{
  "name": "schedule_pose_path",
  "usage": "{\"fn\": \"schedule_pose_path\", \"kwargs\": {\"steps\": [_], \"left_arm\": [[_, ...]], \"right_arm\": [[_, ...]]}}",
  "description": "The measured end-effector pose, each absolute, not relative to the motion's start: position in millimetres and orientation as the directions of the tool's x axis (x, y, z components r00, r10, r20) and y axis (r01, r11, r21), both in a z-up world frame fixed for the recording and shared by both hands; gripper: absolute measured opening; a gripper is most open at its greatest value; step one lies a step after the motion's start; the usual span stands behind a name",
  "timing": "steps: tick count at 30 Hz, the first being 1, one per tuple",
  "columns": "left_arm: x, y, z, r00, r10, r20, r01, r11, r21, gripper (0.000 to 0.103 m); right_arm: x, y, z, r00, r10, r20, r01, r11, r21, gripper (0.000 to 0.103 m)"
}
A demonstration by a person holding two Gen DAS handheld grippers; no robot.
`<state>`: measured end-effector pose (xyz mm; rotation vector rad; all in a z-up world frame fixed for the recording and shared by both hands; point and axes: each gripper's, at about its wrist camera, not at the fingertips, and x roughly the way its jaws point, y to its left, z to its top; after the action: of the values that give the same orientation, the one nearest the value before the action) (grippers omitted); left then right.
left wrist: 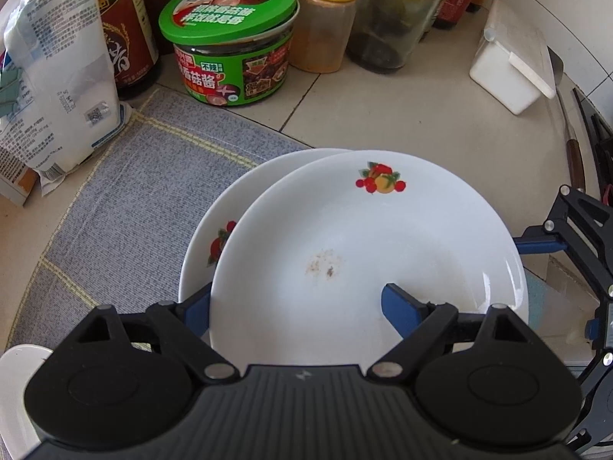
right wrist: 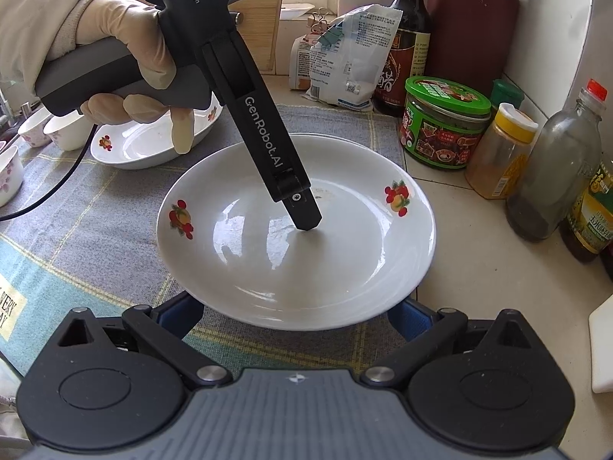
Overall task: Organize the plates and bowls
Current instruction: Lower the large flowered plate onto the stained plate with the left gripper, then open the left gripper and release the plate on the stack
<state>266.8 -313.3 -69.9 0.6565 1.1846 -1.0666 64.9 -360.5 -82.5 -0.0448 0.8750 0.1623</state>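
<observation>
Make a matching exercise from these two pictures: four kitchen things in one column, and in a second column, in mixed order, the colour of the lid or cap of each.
Things:
1. sauce jar
2. spice shaker
3. clear bottle
4. small jar behind the sauce jar

Lid or cap:
A. red
B. dark green
C. bright green with a printed picture
D. yellow with a white top

Pairs: 1-C, 2-D, 3-A, 4-B
</observation>
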Motion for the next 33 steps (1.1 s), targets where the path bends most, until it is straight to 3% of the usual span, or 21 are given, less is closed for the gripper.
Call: {"fn": "schedule_pose_path", "kwargs": {"steps": [33], "left_arm": [[270.8,-293.0,-53.7,0.105,-0.329,-0.939,0.907,0.419,-0.045,0.09]], "right_arm": [[65.1,-354.1,-80.8,0.638,0.125,-0.759,-0.174,0.985,0.016,0.103]]}}
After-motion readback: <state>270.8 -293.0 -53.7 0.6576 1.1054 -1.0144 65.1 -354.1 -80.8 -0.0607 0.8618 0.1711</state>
